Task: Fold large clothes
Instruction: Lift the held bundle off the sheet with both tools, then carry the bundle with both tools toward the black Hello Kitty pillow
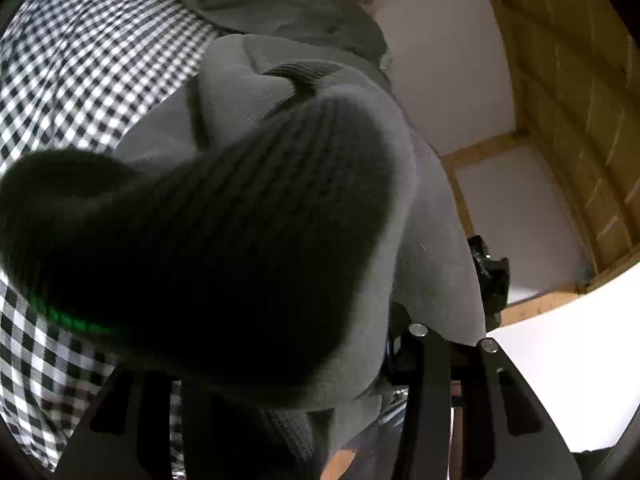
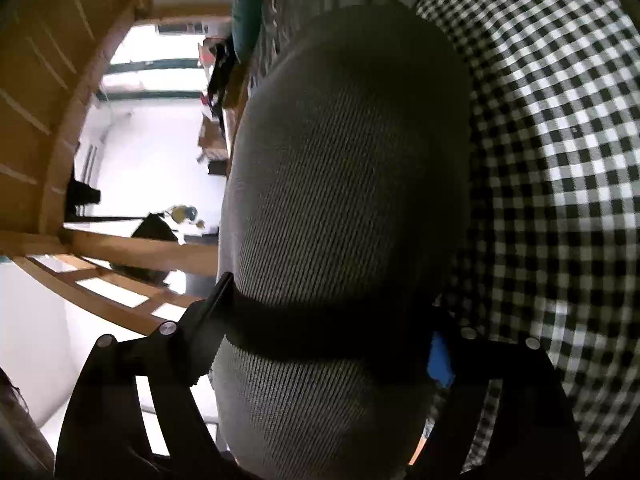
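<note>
Grey knit garment (image 2: 344, 184) pinched in both claws, left claw (image 1: 280, 380) and right claw (image 2: 328, 332), draped forward over each above the checkered bedsheet (image 2: 560, 120). Mid-fold carry, probably; next: lay flat ahead, align edges.

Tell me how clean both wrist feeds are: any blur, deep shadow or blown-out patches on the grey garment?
Left wrist view: the grey garment bulges close to the lens, its lower half in near-black shadow and blurred, hiding the left gripper; the white area at lower right is overexposed. Right wrist view: the knit ribbing is sharp, a dark band crosses it near the right gripper, and the checked cloth glares at right.
</note>
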Action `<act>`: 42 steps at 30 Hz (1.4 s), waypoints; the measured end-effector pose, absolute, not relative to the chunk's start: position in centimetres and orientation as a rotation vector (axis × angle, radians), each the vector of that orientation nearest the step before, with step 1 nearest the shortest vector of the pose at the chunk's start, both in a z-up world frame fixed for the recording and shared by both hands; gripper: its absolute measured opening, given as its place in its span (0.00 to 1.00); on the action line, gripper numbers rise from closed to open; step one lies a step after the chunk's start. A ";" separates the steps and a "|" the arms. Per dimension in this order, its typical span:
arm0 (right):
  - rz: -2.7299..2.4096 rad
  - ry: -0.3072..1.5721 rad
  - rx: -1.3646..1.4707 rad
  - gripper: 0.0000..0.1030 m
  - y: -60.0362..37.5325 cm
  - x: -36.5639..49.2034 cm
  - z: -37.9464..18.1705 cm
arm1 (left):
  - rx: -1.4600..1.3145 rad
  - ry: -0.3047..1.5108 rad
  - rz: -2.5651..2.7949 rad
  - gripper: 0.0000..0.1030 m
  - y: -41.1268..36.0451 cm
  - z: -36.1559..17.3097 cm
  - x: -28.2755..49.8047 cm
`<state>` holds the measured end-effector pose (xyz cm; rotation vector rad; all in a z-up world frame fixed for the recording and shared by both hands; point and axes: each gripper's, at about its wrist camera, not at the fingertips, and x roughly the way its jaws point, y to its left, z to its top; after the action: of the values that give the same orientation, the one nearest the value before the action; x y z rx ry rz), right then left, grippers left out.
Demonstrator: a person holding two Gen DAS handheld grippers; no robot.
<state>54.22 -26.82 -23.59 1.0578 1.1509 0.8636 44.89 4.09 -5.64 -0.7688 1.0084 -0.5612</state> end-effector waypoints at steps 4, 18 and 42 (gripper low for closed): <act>0.859 1.153 1.067 0.76 -28.1 53.2 -25.6 | -0.791 1.045 -0.545 0.43 2.1 -7.5 45.4; 0.923 0.942 1.046 0.75 -32.6 51.5 -18.9 | -0.641 0.911 -0.667 0.43 -1.4 -0.1 46.0; 0.643 0.604 0.956 0.75 -64.4 44.1 -5.1 | -0.459 0.839 -1.056 0.43 -32.3 9.5 52.4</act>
<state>44.14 -64.38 -5.07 0.9562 0.6040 0.6434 52.41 -32.33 9.47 -0.4592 0.8389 -1.0560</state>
